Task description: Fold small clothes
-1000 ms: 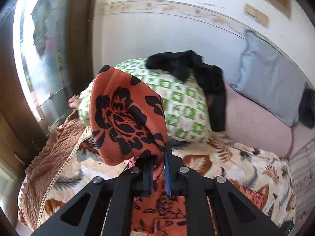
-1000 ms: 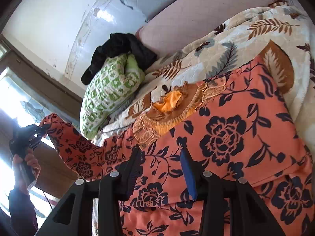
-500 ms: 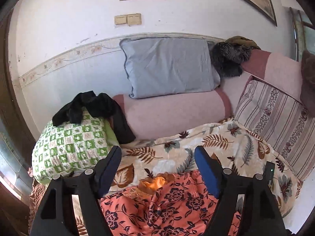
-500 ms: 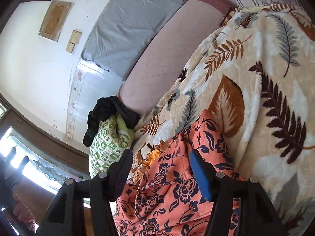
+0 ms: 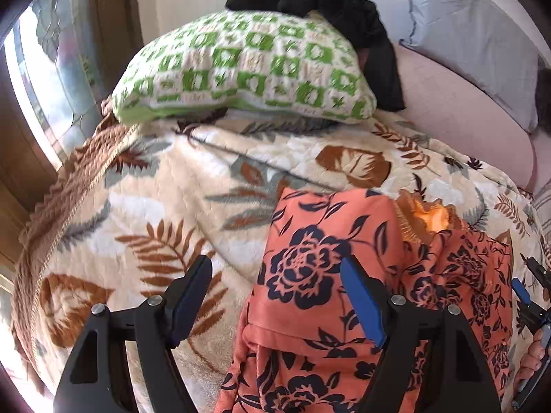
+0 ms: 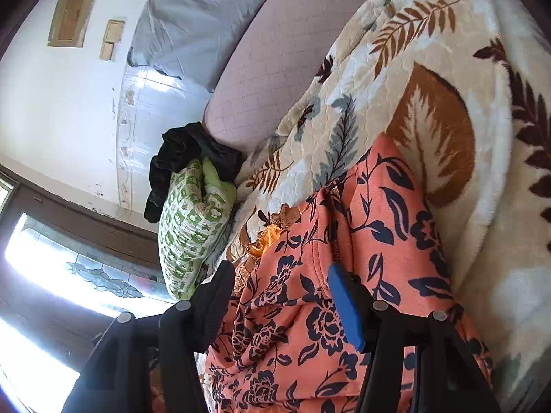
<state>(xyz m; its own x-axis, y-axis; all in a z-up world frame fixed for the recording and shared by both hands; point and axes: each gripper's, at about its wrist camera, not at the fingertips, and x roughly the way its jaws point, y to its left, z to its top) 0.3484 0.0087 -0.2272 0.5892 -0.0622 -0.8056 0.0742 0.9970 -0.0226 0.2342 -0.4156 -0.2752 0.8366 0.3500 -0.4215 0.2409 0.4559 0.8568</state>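
Note:
An orange garment with dark navy flowers [image 5: 330, 275] lies on the leaf-patterned blanket [image 5: 155, 213], its sleeve folded over the body, a lace-trimmed neckline at its far end. My left gripper [image 5: 275, 278] is open and empty, hovering low over the garment's left edge. In the right wrist view the same garment [image 6: 344, 258] lies bunched under my right gripper [image 6: 279, 285], which is open and empty just above it. The right gripper's tip also shows at the right edge of the left wrist view [image 5: 530, 296].
A green-and-white checked pillow [image 5: 248, 65] with a black garment [image 5: 344, 10] draped on it lies at the far end. A pink bolster [image 5: 465, 117] and a grey pillow [image 5: 482, 34] lean on the wall. A window [image 5: 44, 79] is at left.
My left gripper let go of the orange sleeve it held up one second ago, opened, and has swung down low over the garment. The sleeve now lies folded over the body. My right gripper stayed open.

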